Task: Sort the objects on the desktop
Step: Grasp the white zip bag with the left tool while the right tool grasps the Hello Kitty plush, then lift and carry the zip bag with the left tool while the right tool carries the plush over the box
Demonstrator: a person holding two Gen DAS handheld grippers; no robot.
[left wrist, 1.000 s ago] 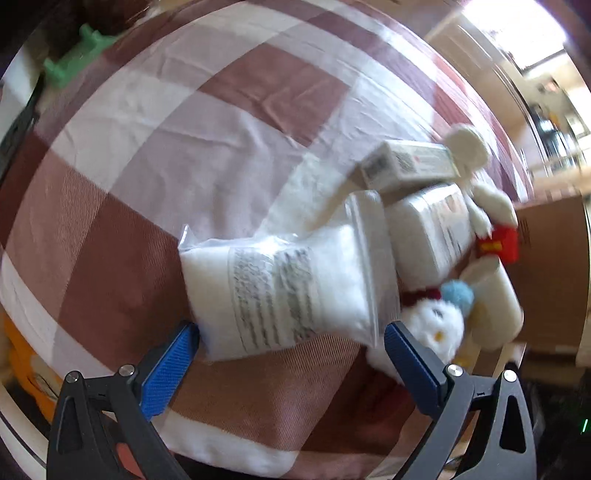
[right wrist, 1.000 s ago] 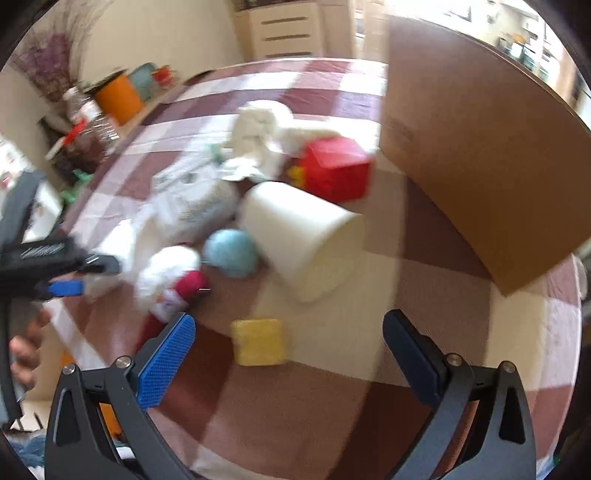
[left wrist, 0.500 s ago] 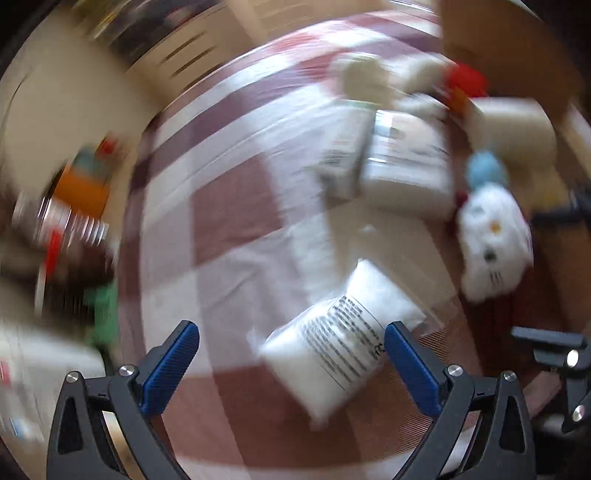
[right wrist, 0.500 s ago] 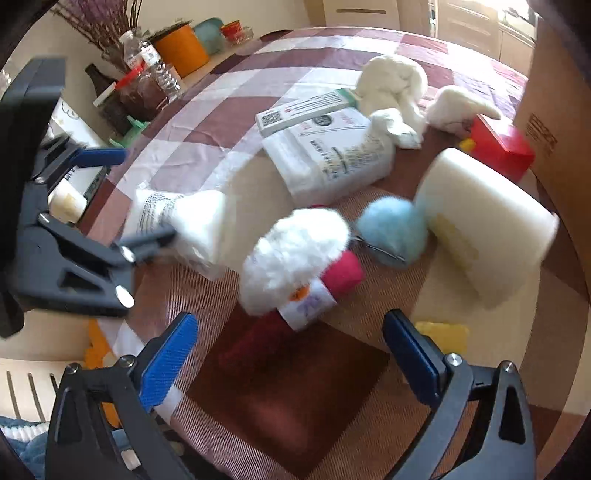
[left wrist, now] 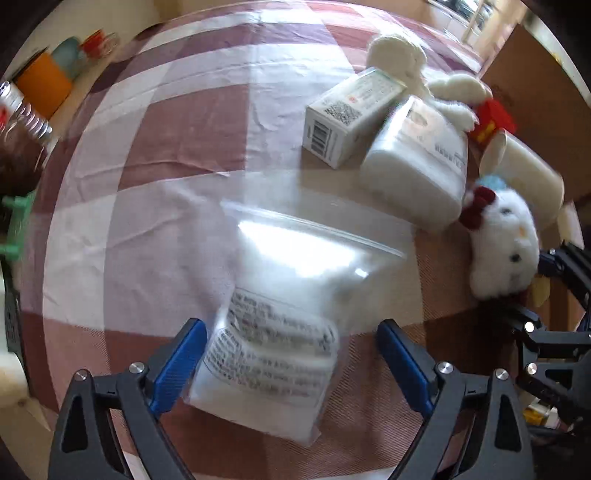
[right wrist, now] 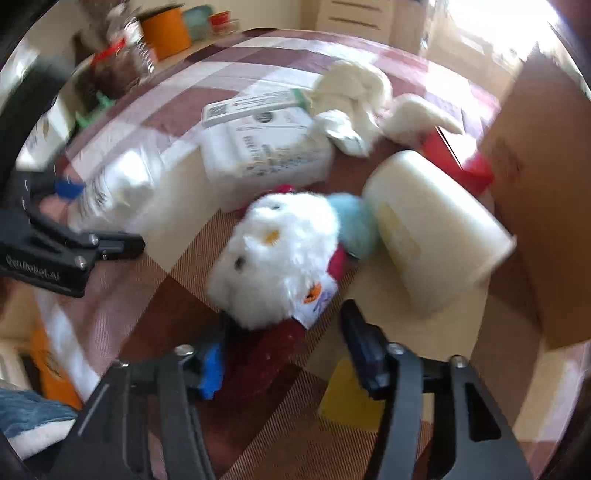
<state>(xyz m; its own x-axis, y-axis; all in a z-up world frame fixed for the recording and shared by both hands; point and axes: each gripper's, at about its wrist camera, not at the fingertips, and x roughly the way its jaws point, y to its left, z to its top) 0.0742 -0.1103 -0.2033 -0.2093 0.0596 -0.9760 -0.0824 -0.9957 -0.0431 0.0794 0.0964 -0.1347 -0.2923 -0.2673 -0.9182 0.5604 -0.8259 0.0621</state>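
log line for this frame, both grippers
left gripper: open, astride zip bag | right gripper: closing around plush toy red end, grip unclear | cup: on its side by cardboard box

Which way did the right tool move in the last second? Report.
Yes. The right tool went left from the yellow block to straddle the plush toy.

Checked tablecloth (left wrist: pixel 177 147) under bright window light (right wrist: pixel 491 18); pale drawers (right wrist: pixel 354 18) behind.
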